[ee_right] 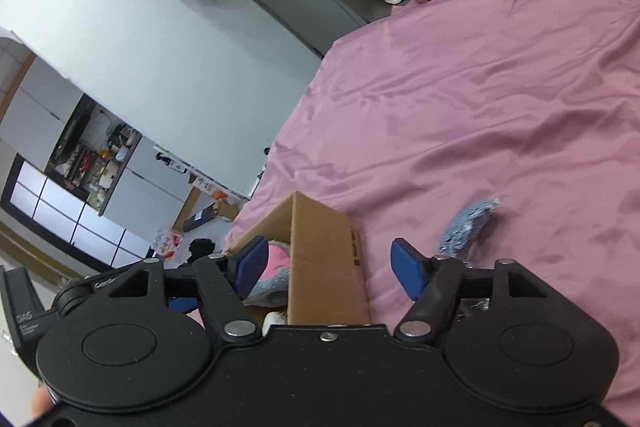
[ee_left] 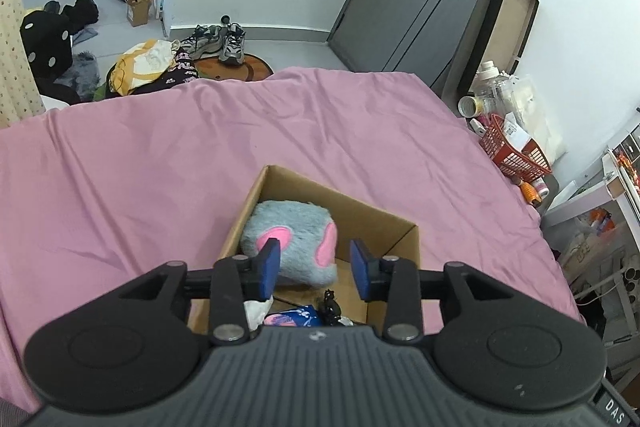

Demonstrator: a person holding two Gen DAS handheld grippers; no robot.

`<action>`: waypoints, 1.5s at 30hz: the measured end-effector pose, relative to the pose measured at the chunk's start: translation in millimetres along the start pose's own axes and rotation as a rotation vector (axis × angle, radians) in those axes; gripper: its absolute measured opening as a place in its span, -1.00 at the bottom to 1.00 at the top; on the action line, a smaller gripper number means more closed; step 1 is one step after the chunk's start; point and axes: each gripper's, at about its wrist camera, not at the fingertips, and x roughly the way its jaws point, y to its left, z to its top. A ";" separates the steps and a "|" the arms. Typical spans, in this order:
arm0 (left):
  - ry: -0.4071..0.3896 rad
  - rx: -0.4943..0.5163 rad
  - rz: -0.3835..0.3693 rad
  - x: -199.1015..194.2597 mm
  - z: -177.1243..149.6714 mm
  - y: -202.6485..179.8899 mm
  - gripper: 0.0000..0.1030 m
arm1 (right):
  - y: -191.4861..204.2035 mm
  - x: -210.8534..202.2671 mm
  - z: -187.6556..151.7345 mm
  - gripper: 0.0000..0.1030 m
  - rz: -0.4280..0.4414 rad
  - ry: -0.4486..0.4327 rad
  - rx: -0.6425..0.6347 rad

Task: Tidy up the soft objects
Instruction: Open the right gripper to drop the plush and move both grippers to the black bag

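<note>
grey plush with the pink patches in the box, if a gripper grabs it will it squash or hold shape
The grey plush looks fluffy and rounded, so it would probably squash between pads and spring back. It likely weighs little for its bulk. Its blocky shape, wedged against the cardboard box wall, suggests it would drag rather than roll.

Fuzzy plush toy (ee_left: 290,241), matt cardboard box (ee_left: 376,217), smooth cloth sheet (ee_left: 160,155)

Cardboard box (ee_left: 394,227) on the bed (ee_left: 160,167), plush toy (ee_left: 292,239) inside it, small fuzzy item (ee_right: 466,227) on the bed beside the box, basket (ee_left: 516,151) beyond the bed's edge.
</note>
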 end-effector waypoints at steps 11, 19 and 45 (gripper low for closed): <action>-0.014 0.062 0.016 -26.6 -16.0 -30.4 0.11 | -15.4 -14.5 9.7 0.70 -0.050 0.030 0.058; 0.009 0.078 0.007 -38.0 -33.5 -53.3 0.12 | -29.2 -29.5 16.0 0.74 -0.051 0.021 0.123; 0.104 0.179 -0.055 -23.6 -100.5 -137.4 0.12 | -93.9 -46.0 16.4 0.34 -0.073 -0.005 0.399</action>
